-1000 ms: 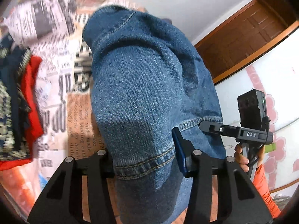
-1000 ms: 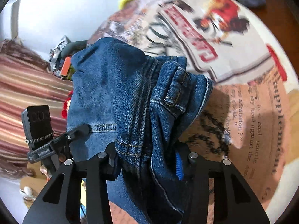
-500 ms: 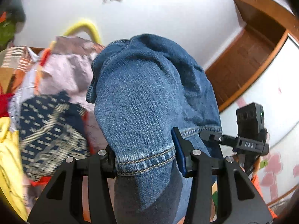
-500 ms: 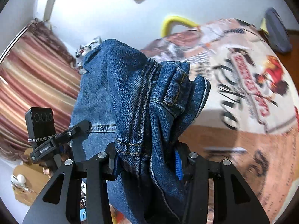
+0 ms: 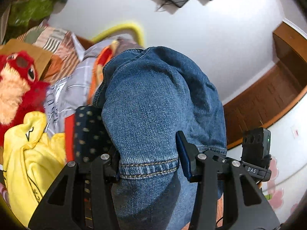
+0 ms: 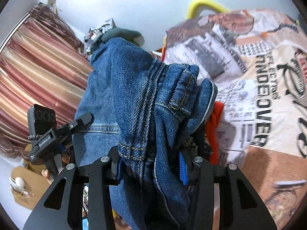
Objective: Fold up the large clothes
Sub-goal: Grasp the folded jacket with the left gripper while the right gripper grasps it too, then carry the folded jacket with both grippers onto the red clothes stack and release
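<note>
A pair of blue jeans (image 5: 157,103) hangs folded over between both grippers, held up in the air. My left gripper (image 5: 149,164) is shut on a stitched hem of the jeans, the denim bulging up above the pads. In the right wrist view my right gripper (image 6: 151,164) is shut on a bunched waistband part of the jeans (image 6: 134,99), thick seams and a belt loop showing. The other gripper (image 6: 57,132) appears at the left of the right wrist view, clamped on the same cloth; in the left wrist view its camera block (image 5: 256,149) shows at the right.
A heap of clothes lies at the left: a yellow garment (image 5: 32,163), a dark patterned cloth (image 5: 88,132), a red plush toy (image 5: 17,84). A newspaper-print sheet (image 6: 259,80) covers the surface to the right. Striped curtains (image 6: 34,72) hang at the left, a wooden door (image 5: 268,99) stands behind.
Both grippers have swung sideways and a little upward with the jeans still clamped. The views passed from the newspaper-print surface toward the clothes heap, the wall and the curtain.
</note>
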`<state>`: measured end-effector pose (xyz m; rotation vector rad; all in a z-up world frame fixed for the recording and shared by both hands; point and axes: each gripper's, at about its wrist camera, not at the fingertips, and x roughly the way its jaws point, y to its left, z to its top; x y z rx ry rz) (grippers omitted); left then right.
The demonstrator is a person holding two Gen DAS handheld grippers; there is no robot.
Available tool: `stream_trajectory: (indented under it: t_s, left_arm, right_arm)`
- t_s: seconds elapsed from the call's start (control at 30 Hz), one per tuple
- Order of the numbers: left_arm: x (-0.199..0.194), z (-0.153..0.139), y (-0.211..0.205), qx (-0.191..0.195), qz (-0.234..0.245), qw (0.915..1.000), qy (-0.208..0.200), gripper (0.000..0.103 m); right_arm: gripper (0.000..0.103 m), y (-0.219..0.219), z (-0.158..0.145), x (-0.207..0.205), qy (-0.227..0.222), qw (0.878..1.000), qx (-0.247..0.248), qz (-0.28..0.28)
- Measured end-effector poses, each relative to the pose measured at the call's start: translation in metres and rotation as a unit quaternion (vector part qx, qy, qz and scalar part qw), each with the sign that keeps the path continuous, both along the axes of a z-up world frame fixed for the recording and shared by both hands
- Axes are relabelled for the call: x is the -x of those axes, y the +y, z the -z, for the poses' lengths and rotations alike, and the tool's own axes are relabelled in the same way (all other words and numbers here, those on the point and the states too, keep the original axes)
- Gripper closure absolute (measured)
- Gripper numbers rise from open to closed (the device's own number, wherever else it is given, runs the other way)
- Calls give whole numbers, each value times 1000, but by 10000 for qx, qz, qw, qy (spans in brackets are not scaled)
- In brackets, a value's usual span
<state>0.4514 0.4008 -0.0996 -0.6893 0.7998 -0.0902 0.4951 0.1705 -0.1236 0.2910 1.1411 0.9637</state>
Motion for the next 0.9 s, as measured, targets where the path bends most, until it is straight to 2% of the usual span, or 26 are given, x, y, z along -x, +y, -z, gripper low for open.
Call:
stream_trajectory:
  t_s: [0.07,0.23,0.3,0.37,0.47,0.6,0.73,0.9]
  left_arm:
    - [-5,14,10,-63,-44,9999,137,57]
    - [-29,80,27,-623,-315,9946,771,54]
    - [-32,95,33,-618,-348,9942,814,50]
    - [-30,102,39,-384,-379,9951,829,48]
    - [-24,98,38,-447,-396,9947,832,44]
    - [-3,76,16,-1159,-295,9899,759,44]
    - [27,57,-15,-1907,-7,9787,764,44]
    - [65,41,-37,-2151,46,9734,790,44]
  right_arm:
    - [63,11,17,-4,113,9999,78,-20]
    - [62,36,62,-21,196,9976,645,130]
    - [59,39,70,-22,109,9962,834,217]
    - [57,43,73,-20,-111,9943,1043,189]
    - [55,43,65,-13,-246,9926,1180,175]
    - [53,34,57,-4,-330,9895,1359,364]
    - [53,18,46,12,-497,9883,1380,407]
    - [53,-3,31,35,-638,9872,1376,492]
